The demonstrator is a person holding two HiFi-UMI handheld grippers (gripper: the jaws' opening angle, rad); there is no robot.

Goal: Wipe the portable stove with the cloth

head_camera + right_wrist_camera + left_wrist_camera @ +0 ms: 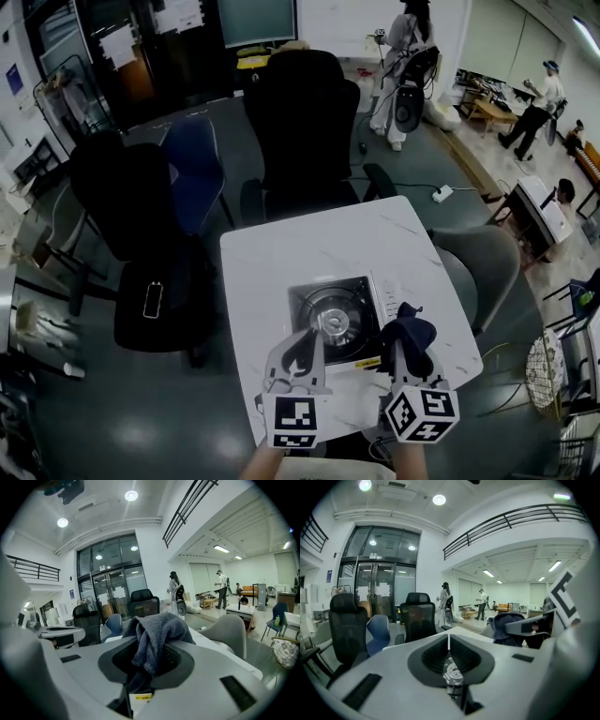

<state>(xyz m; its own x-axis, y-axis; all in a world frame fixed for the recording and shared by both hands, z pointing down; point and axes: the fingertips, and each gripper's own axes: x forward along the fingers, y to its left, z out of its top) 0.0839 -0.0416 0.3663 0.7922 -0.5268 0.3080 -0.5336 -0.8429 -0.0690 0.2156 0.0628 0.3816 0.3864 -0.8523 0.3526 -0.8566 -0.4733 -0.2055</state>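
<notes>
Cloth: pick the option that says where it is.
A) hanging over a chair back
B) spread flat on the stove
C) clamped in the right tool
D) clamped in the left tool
C: in the right gripper view the cloth is bunched between the jaws of the right tool, while the left tool is shut with nothing in it.
</notes>
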